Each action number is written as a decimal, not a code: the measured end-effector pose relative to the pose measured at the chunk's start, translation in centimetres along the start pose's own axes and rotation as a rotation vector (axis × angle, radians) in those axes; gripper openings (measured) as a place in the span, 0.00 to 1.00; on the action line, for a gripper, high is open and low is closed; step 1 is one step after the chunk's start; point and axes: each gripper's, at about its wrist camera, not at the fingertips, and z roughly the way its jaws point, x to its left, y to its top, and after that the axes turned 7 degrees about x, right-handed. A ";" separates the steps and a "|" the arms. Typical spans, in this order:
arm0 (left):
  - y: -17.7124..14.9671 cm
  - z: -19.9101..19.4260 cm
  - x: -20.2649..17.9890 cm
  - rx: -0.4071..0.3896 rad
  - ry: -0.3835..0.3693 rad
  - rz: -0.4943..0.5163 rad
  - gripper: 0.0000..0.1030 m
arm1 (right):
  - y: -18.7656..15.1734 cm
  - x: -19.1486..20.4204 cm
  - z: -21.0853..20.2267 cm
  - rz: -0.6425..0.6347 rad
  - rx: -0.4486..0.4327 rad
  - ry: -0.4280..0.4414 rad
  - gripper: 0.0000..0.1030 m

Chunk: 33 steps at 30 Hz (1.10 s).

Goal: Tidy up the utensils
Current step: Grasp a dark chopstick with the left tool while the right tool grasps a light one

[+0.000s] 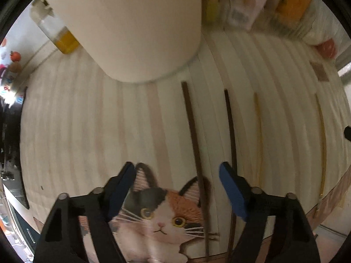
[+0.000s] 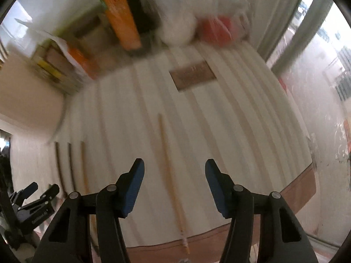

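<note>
I saw matt ribbed cloth on the table, wooden chopsticks, and a smooth matt cream holder.

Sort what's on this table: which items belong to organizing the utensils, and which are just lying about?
Job items:
- two dark chopsticks
- two light chopsticks
- cream holder

Lying about:
- cat placemat
- oil bottle
- boxes and packets
- brown card

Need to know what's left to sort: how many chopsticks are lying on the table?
4: two dark chopsticks beside the cat mat, two light chopsticks further right. Others may be hidden.
</note>
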 end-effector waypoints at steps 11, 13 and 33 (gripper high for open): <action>0.6 0.8 -1.9 0.026 -0.021 0.033 0.38 | -0.9 1.0 5.4 -0.088 0.129 -0.078 0.53; 0.5 0.8 -1.8 0.023 -0.034 0.034 0.27 | -1.0 1.3 5.3 -0.106 0.117 -0.082 0.45; -2.5 0.8 9.4 0.114 -0.154 -0.224 0.06 | -2.9 8.3 5.3 -0.222 0.199 0.073 0.07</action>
